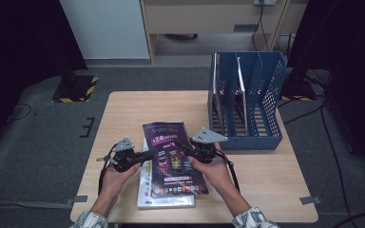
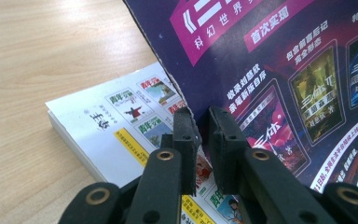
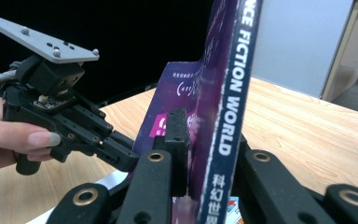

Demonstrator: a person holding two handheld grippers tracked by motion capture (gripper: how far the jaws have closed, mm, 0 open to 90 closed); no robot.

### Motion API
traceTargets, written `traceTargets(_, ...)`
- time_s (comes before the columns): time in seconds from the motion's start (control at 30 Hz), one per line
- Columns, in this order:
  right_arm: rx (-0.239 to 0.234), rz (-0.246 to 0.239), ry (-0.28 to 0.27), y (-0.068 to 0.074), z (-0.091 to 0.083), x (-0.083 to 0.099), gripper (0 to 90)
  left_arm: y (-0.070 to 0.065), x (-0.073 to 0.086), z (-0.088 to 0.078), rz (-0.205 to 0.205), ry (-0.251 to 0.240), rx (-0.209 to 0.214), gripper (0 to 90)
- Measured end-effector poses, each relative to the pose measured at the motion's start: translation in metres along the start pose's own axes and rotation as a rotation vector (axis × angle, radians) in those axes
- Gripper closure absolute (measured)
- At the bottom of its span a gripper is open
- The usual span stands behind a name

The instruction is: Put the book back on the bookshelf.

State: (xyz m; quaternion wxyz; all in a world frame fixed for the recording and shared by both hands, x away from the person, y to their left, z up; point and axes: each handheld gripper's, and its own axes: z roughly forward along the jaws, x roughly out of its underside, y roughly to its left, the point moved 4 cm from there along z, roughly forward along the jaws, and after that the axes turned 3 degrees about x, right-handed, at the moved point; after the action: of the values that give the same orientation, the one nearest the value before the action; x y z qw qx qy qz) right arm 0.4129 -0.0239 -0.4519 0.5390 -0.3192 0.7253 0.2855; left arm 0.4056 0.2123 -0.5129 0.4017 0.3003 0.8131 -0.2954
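A purple science-fiction magazine (image 1: 173,156) is held between my two grippers, just above a white magazine (image 1: 145,190) that lies flat on the wooden table (image 1: 123,109). My left gripper (image 1: 147,156) is shut on the purple magazine's left edge; in the left gripper view its jaws (image 2: 199,135) pinch the cover (image 2: 270,70) over the white magazine (image 2: 121,126). My right gripper (image 1: 180,145) is shut on the right side. In the right gripper view its jaws (image 3: 209,135) clamp the spine (image 3: 228,70), and the left gripper (image 3: 126,156) shows beyond.
A blue file rack (image 1: 247,102) stands at the table's back right, with a few upright magazines in its left slots. Bare tabletop lies behind the magazines and to the right of my right hand. Grey carpet surrounds the table.
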Motion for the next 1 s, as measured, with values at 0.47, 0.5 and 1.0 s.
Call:
traceTargets(0.47, -0.011, 0.004, 0.039, -0.002, -0.001, -0.005, 72.0, -0.004, -0.009, -0.006, 0.036, -0.048, -0.004, 82.3)
traceTargets(0.5, -0.012, 0.008, 0.041, -0.002, -0.001, -0.005, 71.2, -0.004, -0.010, -0.007, 0.042, -0.050, -0.007, 82.3)
traceTargets(1.0, -0.016, 0.021, 0.091, -0.003, -0.003, -0.008, 81.9, -0.008, -0.018, -0.012, 0.058, -0.113, -0.015, 81.6)
